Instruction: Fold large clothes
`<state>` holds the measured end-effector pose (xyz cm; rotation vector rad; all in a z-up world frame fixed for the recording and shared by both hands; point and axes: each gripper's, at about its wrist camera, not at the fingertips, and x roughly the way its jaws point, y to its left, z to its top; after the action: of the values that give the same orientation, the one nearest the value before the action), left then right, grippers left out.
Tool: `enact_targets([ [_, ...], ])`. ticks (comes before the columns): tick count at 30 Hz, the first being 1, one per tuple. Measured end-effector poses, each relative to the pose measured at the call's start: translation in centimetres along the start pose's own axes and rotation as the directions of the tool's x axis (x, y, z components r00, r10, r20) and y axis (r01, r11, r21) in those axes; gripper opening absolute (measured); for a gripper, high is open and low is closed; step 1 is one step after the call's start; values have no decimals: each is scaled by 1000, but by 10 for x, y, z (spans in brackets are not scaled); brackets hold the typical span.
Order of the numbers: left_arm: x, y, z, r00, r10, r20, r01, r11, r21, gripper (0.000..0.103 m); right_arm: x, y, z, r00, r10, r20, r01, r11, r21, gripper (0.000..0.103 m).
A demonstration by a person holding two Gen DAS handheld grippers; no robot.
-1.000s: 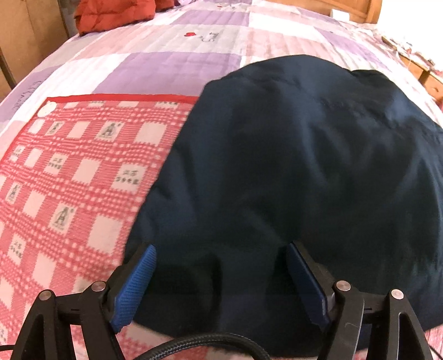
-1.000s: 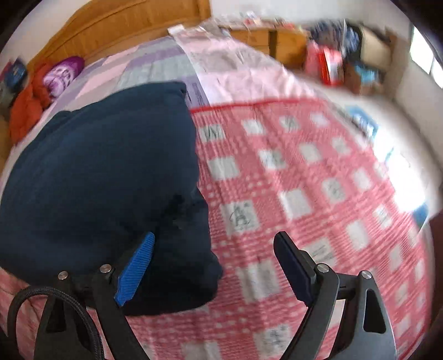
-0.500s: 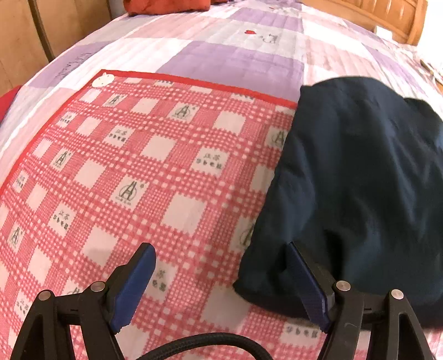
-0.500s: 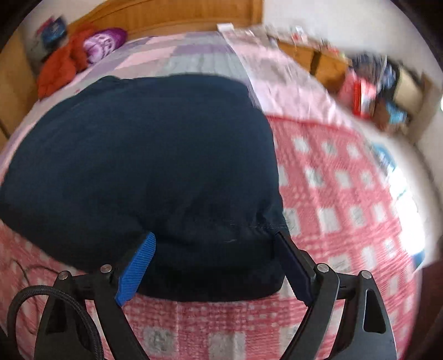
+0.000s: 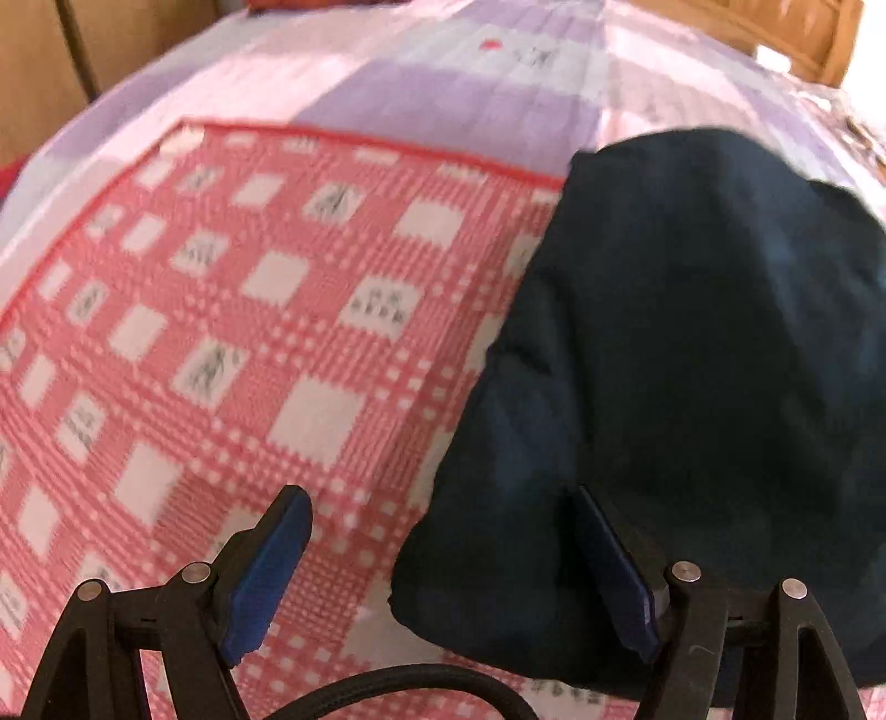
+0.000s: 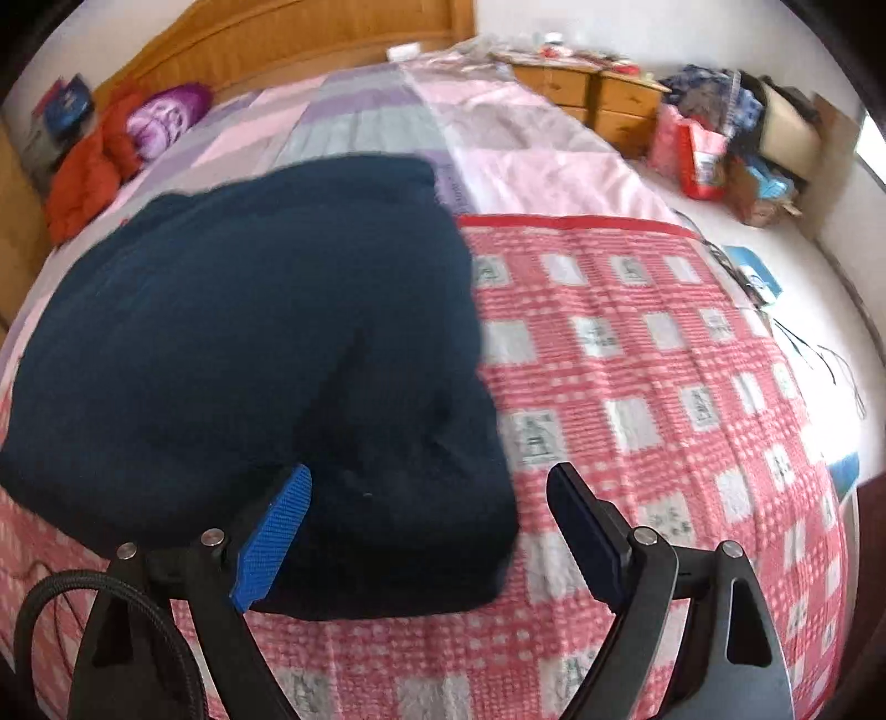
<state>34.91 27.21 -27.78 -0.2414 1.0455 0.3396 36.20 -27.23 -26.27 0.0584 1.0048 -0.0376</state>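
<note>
A folded dark navy garment (image 5: 692,360) lies on a red and white checked cloth (image 5: 249,332) spread over the bed. My left gripper (image 5: 443,554) is open above the garment's near left corner, its pads apart with nothing pressed between them. In the right wrist view the same navy garment (image 6: 266,343) fills the left half. My right gripper (image 6: 429,531) is open over its near right corner, the left pad above the fabric and the right pad above the checked cloth (image 6: 664,387). Neither gripper grips the fabric.
A pink and purple patchwork quilt (image 5: 443,83) covers the bed beyond the cloth. A wooden headboard (image 6: 277,44) stands at the back. Red clothing (image 6: 88,166) lies by the headboard. Wooden drawers (image 6: 598,105) and cluttered bags (image 6: 736,144) stand at the right.
The left wrist view swung left off the garment's middle to its left corner. The right wrist view swung left over the garment, then back toward its right corner. Both grippers stayed open.
</note>
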Motion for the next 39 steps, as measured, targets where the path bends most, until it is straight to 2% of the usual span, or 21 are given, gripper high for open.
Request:
enact_targets([
  [2,-14,-14,14,998,-40,49,39,999,23,80,-8,12,12,999,6,40,-3,998,-58,89],
  [4,-24,-38,33,992,-91,93,86,995,56,80,-9,29,31,996,45,71,-38,994,-100,89],
  [6,-24,-63,50,986,-128,105,119,989,93,80,-4,49,50,992,90,88,-79,989,-121,89],
  [9,0,-96,71,987,-154,51,147,982,122,80,22,71,78,989,144,41,-140,986,-91,89],
  [11,25,-106,77,993,-116,-6,115,983,141,80,41,73,90,993,117,11,-116,991,-69,89],
  [13,42,-105,78,991,-125,-52,131,983,132,83,56,64,98,996,93,-4,-93,994,-52,89],
  [15,42,-100,76,990,-131,-45,135,984,115,86,67,45,101,998,63,-22,-63,998,-8,89],
  [17,40,-93,74,992,-121,-26,123,984,127,88,72,22,100,999,36,-40,-34,998,46,89],
  [19,39,-86,74,994,-111,-20,113,985,129,89,72,-3,97,997,59,-58,-51,989,136,89],
  [20,38,-83,74,994,-107,-19,108,987,117,89,68,-11,96,998,39,-50,-31,988,151,89],
  [22,34,-81,76,995,-99,-11,99,989,107,89,57,-13,94,1000,-1,-14,2,994,113,89],
  [24,28,-86,80,997,-75,13,73,989,125,89,48,-8,95,1000,-1,16,0,996,84,89],
  [28,20,-110,91,992,-118,37,110,979,171,89,45,18,111,996,64,57,-66,997,32,89],
  [29,21,-116,91,992,-123,36,115,977,179,89,47,22,112,997,62,54,-63,998,16,89],
  [30,22,-122,90,991,-126,32,118,975,187,89,54,24,110,999,16,37,-16,1000,3,89],
  [31,23,-126,89,991,-132,25,125,973,195,89,62,20,105,1000,-16,9,16,1000,10,89],
  [32,25,-130,87,990,-139,15,133,970,202,89,71,9,96,1000,-7,-16,8,999,46,89],
  [33,26,-132,85,990,-139,9,134,968,211,89,77,-16,82,999,30,-36,-24,988,152,89],
  [35,29,-138,82,991,-136,10,130,962,240,89,77,-41,63,999,26,-36,-17,972,233,89],
  [37,26,-144,80,990,-142,27,130,958,255,89,73,-41,57,1000,10,-29,-4,979,206,89],
  [39,22,-150,80,987,-158,34,144,955,258,89,66,-29,65,999,-45,-14,47,989,137,89],
])
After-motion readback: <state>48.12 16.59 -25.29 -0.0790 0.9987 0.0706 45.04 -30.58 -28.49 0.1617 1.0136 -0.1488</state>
